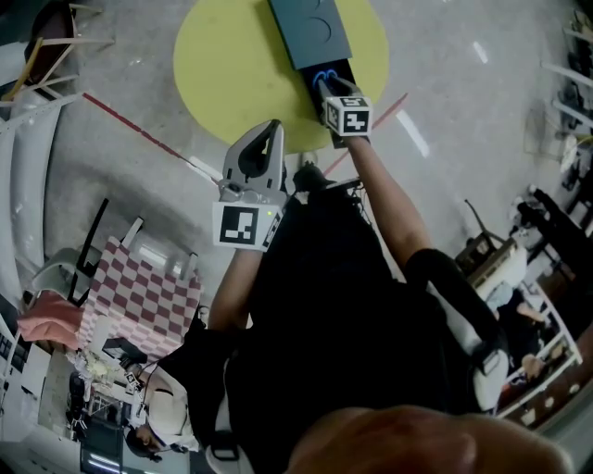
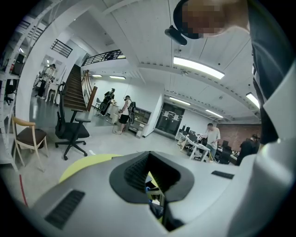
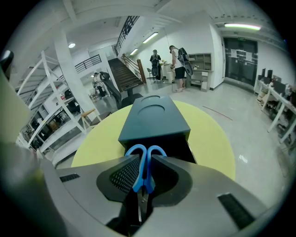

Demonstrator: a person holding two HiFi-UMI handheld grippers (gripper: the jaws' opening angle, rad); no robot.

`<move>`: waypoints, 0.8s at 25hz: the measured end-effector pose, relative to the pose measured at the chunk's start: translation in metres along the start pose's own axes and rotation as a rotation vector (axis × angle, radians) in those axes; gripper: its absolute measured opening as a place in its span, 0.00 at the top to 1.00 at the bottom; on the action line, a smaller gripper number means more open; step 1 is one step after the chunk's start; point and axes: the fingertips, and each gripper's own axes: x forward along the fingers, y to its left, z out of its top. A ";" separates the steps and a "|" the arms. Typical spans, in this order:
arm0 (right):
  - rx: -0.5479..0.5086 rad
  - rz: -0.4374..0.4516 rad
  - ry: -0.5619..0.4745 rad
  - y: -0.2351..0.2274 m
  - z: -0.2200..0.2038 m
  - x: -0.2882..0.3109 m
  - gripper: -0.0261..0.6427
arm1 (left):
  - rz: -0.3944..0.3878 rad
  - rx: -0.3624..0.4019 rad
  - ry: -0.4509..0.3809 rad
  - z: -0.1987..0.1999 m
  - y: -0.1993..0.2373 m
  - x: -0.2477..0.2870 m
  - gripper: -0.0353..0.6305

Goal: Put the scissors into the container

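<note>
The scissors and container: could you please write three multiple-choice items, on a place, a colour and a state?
1. Where does the container stand? A on a chair; B on the yellow round surface; C on a shelf.
2. The handles of the scissors are: A red; B green; C blue.
3. The right gripper is: A shut on the scissors; B open, empty; C shut on the container.
B: yellow lies around it. C: blue loops show ahead of the jaws. A: both jaws press the handles.

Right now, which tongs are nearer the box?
Right. The right tongs, gripping the scissors, reach the box at its open end; the left tongs hover at the table edge.
</note>
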 end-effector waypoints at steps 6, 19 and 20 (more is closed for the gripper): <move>0.007 -0.004 0.027 0.002 0.002 0.012 0.85 | 0.011 -0.008 0.001 -0.002 0.001 -0.005 0.95; -0.005 -0.047 0.106 -0.008 -0.005 0.038 0.85 | 0.042 -0.020 0.006 -0.005 0.007 -0.013 0.95; -0.003 -0.051 0.112 -0.008 -0.006 0.039 0.85 | 0.042 -0.020 0.008 -0.006 0.007 -0.013 0.95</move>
